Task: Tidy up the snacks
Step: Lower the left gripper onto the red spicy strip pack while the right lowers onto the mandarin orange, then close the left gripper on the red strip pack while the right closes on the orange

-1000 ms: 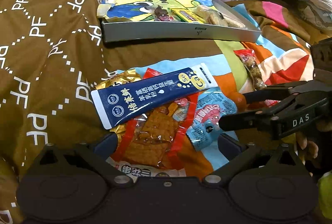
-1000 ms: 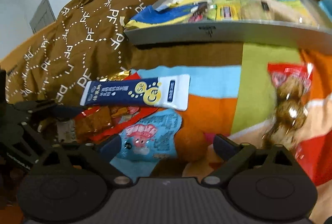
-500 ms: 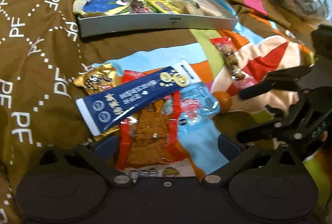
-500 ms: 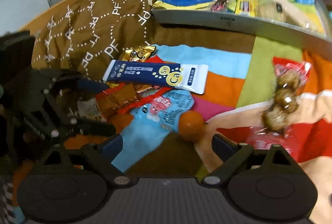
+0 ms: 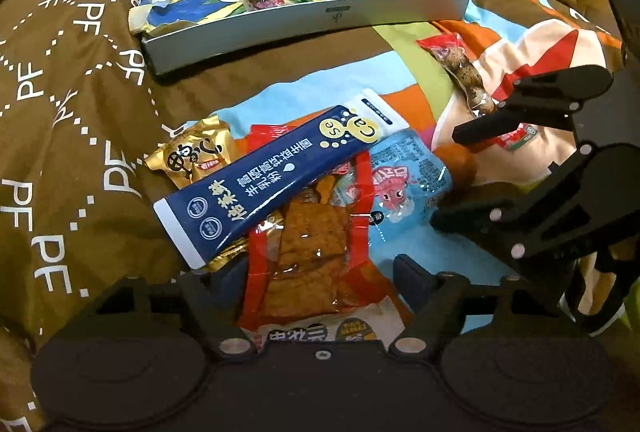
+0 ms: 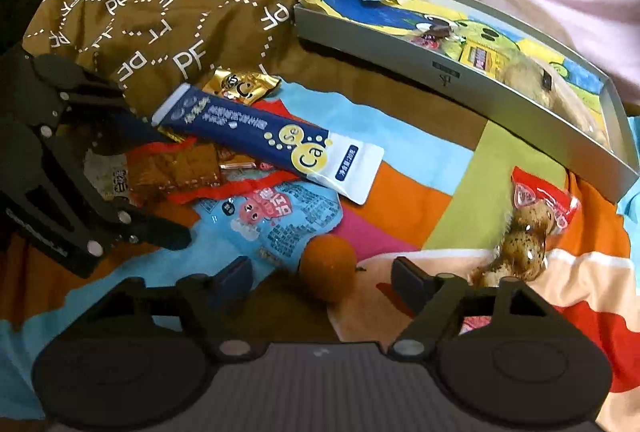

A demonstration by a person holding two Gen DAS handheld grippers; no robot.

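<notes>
Loose snacks lie heaped on a patterned bedspread (image 5: 304, 104), short of the grey tray (image 5: 304, 20) that already holds a few packets, likely their destination. The left hand-held gripper (image 5: 320, 272) straddles the red packet (image 5: 308, 252) under the blue sachet (image 5: 276, 176); its jaws have just been narrowing, pads apparently not yet pressing. The right hand-held gripper (image 6: 322, 272) has likewise been narrowing around the small orange (image 6: 328, 266), apparently not yet clamping it.

both pairs of jaws have just been narrowing: the left gripper (image 5: 318, 274) now straddles the red-edged tofu packet (image 5: 308, 252), the right gripper (image 6: 320, 278) now straddles the small orange (image 6: 329, 268), its pads not yet touching it
</notes>
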